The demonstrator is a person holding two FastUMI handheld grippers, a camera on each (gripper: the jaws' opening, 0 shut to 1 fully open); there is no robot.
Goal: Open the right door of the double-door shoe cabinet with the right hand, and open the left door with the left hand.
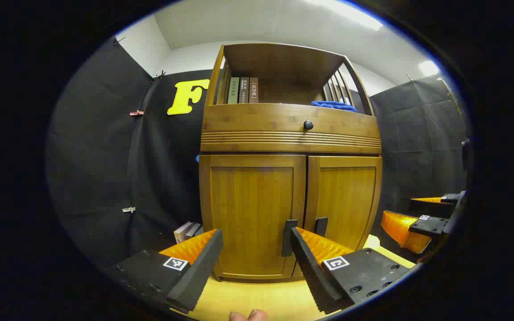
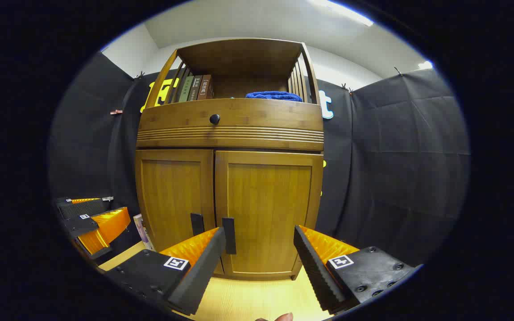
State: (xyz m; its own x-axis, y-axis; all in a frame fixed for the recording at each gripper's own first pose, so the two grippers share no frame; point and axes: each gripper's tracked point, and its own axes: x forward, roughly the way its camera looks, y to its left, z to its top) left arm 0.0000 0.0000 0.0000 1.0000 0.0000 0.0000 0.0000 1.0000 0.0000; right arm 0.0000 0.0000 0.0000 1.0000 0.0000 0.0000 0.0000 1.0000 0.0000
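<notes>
A wooden shoe cabinet (image 2: 229, 187) stands straight ahead, both doors closed. The right door (image 2: 268, 209) and left door (image 1: 250, 214) each carry a dark handle beside the centre seam: the right handle (image 2: 229, 235), the left handle (image 1: 289, 237). The right gripper (image 2: 259, 258) and left gripper (image 1: 257, 261) hover spread wide before the cabinet, grasping nothing. Because the handles sit close together, a gripper could likely catch the wrong one, or the two grippers could collide.
</notes>
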